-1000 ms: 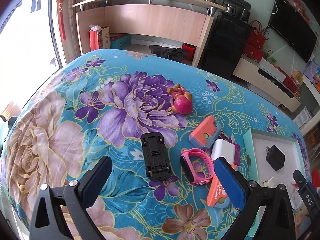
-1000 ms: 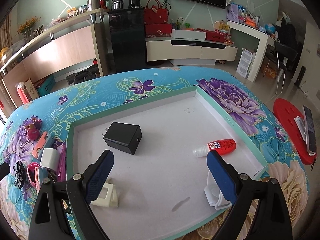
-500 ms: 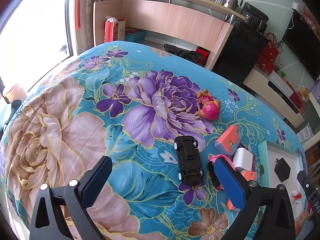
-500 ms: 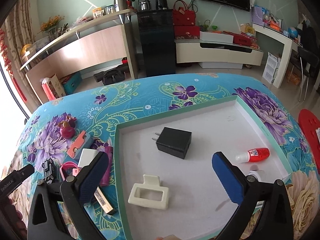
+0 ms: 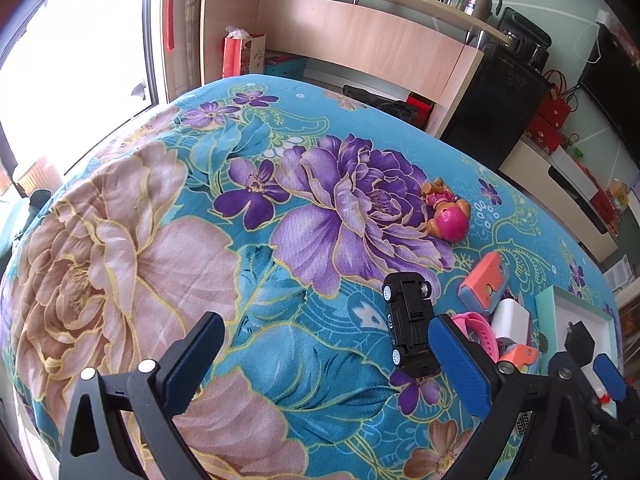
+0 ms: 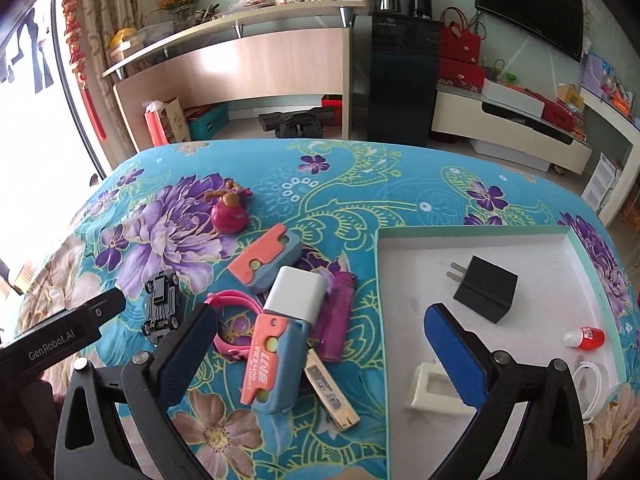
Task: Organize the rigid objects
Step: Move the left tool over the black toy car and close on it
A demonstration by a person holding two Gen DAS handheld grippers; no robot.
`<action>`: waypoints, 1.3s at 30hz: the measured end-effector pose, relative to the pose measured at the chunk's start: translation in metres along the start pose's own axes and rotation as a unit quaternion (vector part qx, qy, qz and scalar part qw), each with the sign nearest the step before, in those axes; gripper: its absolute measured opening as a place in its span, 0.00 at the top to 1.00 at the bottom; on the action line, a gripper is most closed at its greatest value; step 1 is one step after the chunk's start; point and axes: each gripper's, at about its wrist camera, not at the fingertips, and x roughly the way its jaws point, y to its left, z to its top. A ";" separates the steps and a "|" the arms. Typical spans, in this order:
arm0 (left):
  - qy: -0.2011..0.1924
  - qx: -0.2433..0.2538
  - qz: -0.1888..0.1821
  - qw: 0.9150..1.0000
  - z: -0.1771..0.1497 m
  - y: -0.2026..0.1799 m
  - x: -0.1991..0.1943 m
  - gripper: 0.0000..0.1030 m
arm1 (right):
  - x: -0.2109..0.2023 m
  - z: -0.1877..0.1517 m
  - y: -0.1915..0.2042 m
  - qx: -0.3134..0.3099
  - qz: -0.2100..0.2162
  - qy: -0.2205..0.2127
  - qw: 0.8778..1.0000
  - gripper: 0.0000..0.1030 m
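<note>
Loose items lie on the floral cloth: a black toy car [image 5: 409, 325] [image 6: 161, 300] upside down, a pink doll [image 5: 445, 213] [image 6: 229, 210], two coral-and-blue carrot knives [image 6: 265, 262] [image 6: 272, 364], a white power bank [image 6: 297, 292], a pink watch [image 6: 228, 328] and a purple lighter [image 6: 338, 316]. The green-rimmed white tray [image 6: 576, 248] holds a black charger [image 6: 484, 288], a red bottle [image 6: 586, 337] and a cream holder [image 6: 430, 390]. My left gripper [image 5: 324, 364] is open and empty, left of the car. My right gripper [image 6: 320, 352] is open and empty over the pile's near side.
A thin gold-and-white stick [image 6: 330, 390] lies under the nearer carrot knife. A white ring [image 6: 588, 384] sits at the tray's near right corner. The table's far edge drops to a room with a wooden counter [image 6: 256, 60], black cabinet [image 6: 402, 80] and TV unit.
My right gripper has swung left from over the tray to over the pile of items. My left gripper has drifted left, away from the car and watch. Both stay open.
</note>
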 end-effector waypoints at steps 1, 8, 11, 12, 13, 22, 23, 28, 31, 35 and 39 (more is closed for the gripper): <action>0.000 -0.001 0.001 1.000 0.000 0.000 0.001 0.00 | 0.003 -0.002 0.002 -0.002 0.006 0.004 1.000 0.00; -0.008 -0.003 0.002 1.000 0.000 -0.001 0.002 0.00 | 0.015 -0.008 -0.002 0.012 0.015 0.022 1.000 0.00; -0.009 -0.011 -0.004 1.000 0.000 -0.001 0.005 0.00 | 0.015 -0.009 -0.005 0.015 0.009 0.028 0.999 0.00; -0.011 -0.013 -0.006 1.000 0.000 -0.002 0.005 0.00 | 0.016 -0.009 -0.007 0.018 0.010 0.031 0.999 0.00; -0.014 -0.016 -0.007 1.000 0.000 -0.002 0.006 0.00 | 0.016 -0.009 -0.009 0.022 0.010 0.035 0.999 0.00; 0.009 0.023 -0.016 1.000 -0.003 -0.022 0.019 0.00 | 0.008 -0.010 -0.013 0.024 0.010 0.014 1.000 0.00; 0.011 0.024 -0.015 1.000 -0.004 -0.022 0.020 0.00 | 0.008 -0.010 -0.011 0.018 0.008 0.013 1.000 0.00; 0.018 0.019 0.001 1.000 -0.004 -0.022 0.024 0.00 | 0.009 -0.011 -0.009 0.022 0.035 0.016 0.999 0.00; 0.017 0.017 0.000 1.000 -0.005 -0.022 0.024 0.00 | 0.008 -0.012 -0.006 0.017 0.034 0.014 0.999 0.02; 0.018 0.027 -0.003 0.999 -0.005 -0.027 0.025 0.00 | 0.010 -0.013 -0.001 0.008 0.046 0.020 0.999 0.11; 0.018 0.035 -0.005 0.999 -0.006 -0.031 0.026 0.02 | 0.015 -0.016 0.004 0.004 0.058 0.031 0.998 0.28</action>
